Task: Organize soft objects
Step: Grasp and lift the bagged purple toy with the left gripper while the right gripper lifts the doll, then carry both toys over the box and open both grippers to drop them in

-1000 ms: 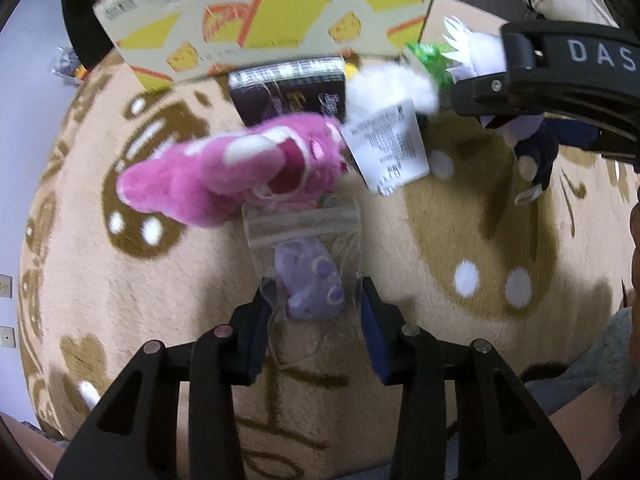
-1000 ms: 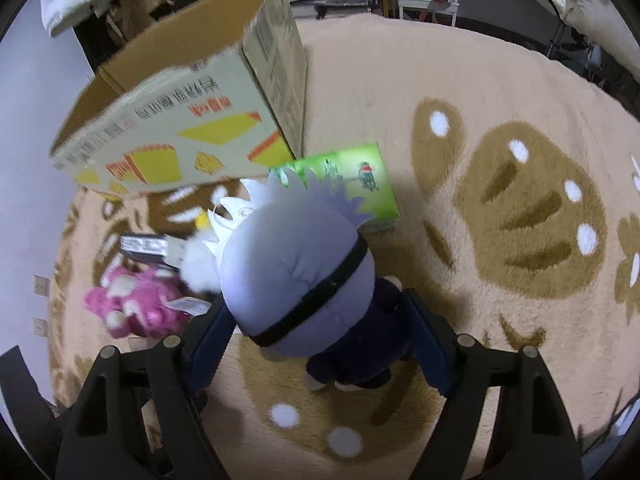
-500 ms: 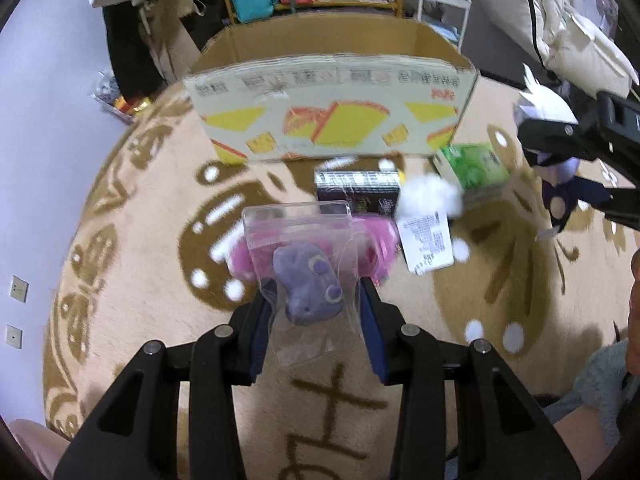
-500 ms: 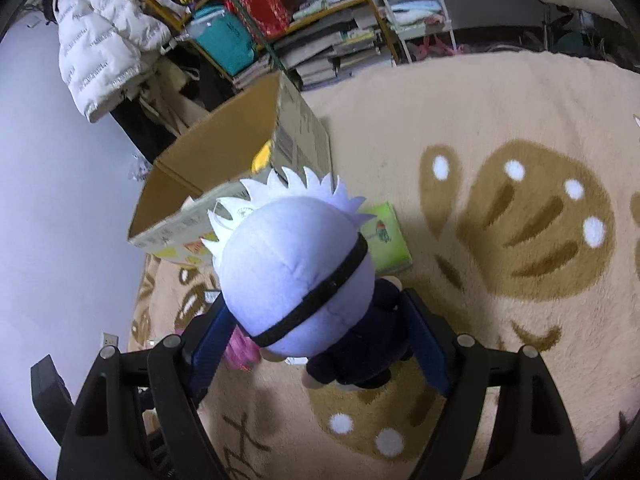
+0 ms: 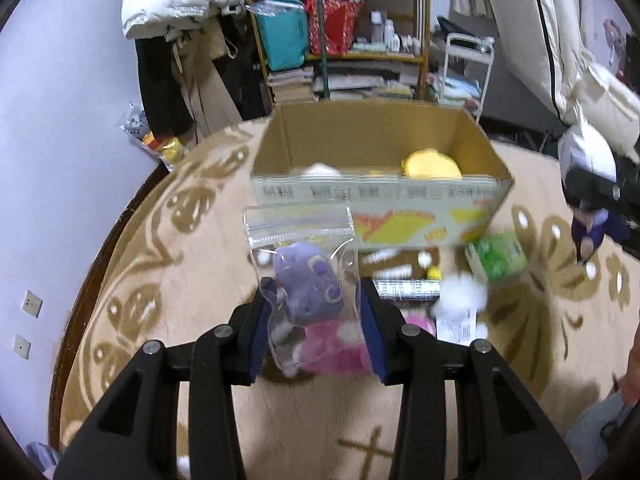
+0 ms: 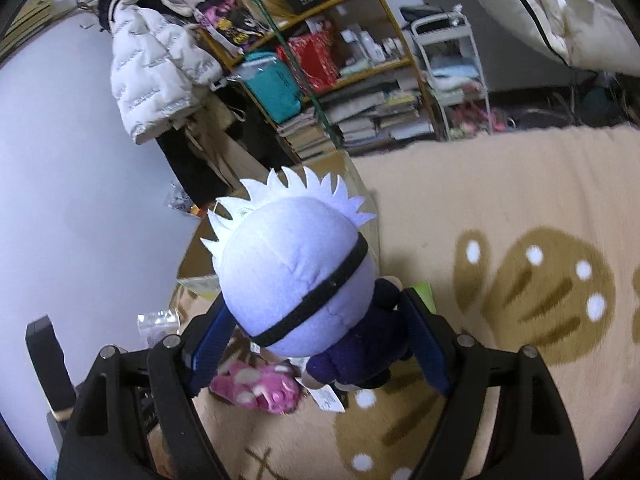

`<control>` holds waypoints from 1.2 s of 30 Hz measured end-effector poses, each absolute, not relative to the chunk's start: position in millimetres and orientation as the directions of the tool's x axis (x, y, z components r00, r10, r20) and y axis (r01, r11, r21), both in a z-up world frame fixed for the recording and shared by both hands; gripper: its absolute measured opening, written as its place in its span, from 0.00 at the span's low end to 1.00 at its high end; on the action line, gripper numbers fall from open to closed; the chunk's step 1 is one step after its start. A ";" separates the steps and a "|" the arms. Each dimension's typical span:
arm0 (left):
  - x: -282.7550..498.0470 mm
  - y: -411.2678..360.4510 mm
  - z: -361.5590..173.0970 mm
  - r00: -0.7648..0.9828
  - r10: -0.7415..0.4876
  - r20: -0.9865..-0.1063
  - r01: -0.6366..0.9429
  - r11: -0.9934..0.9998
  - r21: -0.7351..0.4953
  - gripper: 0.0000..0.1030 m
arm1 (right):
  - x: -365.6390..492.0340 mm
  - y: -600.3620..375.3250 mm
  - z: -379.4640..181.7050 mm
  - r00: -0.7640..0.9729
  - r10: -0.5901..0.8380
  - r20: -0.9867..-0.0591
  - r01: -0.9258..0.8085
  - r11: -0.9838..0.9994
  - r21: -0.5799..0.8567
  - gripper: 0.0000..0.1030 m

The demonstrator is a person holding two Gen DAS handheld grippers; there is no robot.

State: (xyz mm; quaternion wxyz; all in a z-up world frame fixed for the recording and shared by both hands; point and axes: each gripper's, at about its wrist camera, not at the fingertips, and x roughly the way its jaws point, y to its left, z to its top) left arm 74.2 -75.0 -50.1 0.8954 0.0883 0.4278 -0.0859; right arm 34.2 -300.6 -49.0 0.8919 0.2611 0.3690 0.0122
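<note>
**Both grippers loaded, box ahead**

My left gripper (image 5: 316, 316) is clamped on a clear zip bag (image 5: 304, 248) with a small purple plush (image 5: 310, 290) inside, held up over the rug (image 5: 168, 280). A pink plush (image 5: 336, 350) lies below it. Far centre, the open cardboard box (image 5: 380, 200) holds a yellow toy (image 5: 430, 165). My right gripper (image 6: 316, 332) grips the white-haired doll (image 6: 296, 272) around its dark body, lifted off the rug.
</note>
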 end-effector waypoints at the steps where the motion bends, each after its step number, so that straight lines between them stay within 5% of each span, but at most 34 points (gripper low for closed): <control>1: 78.5 -72.8 -46.0 0.626 -0.085 -0.776 0.221 0.973 0.071 0.38 | 36.0 -299.0 -46.3 0.731 0.207 -0.651 0.166 0.871 0.463 0.83; 30: 169.0 -67.9 7.2 0.767 -0.136 -0.628 0.241 0.967 0.085 0.39 | 103.2 -288.0 -12.9 0.793 0.071 -0.606 0.138 0.947 0.291 0.83; 36: 189.0 -75.7 -1.6 0.742 -0.156 -0.652 0.252 0.966 0.056 0.39 | 123.8 -280.5 -12.7 0.798 0.069 -0.599 0.116 0.957 0.265 0.83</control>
